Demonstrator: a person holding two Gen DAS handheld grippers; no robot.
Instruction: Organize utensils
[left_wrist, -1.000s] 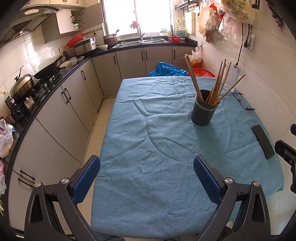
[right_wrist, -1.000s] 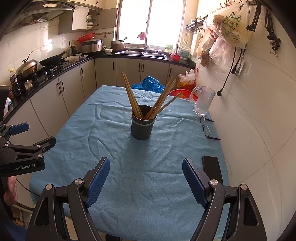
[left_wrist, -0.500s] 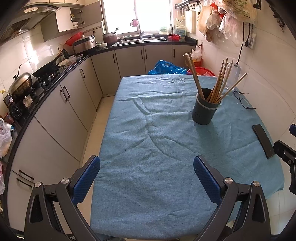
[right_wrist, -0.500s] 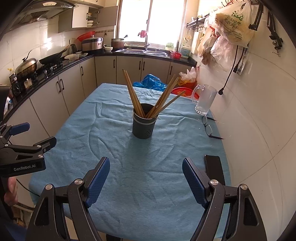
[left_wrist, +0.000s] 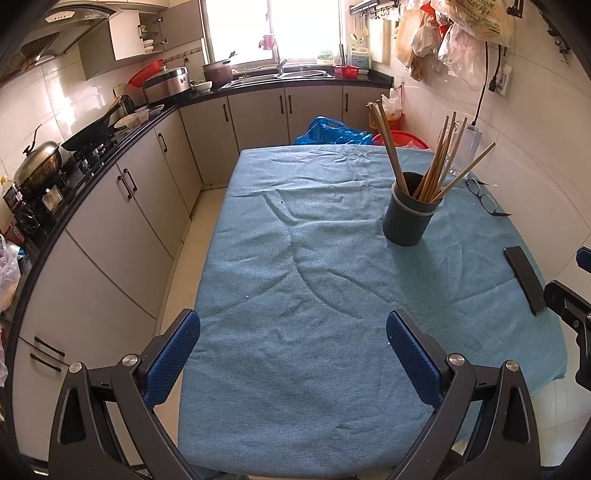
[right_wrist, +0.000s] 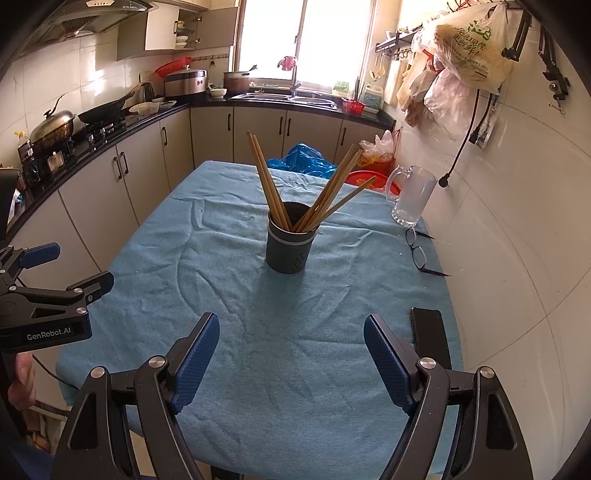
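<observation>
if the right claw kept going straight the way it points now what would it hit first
Probably the bare blue tablecloth: the right claw, open and empty, points down at it. The chopstick holder stands farther along, likely beyond that line, though depth is unclear.
</observation>
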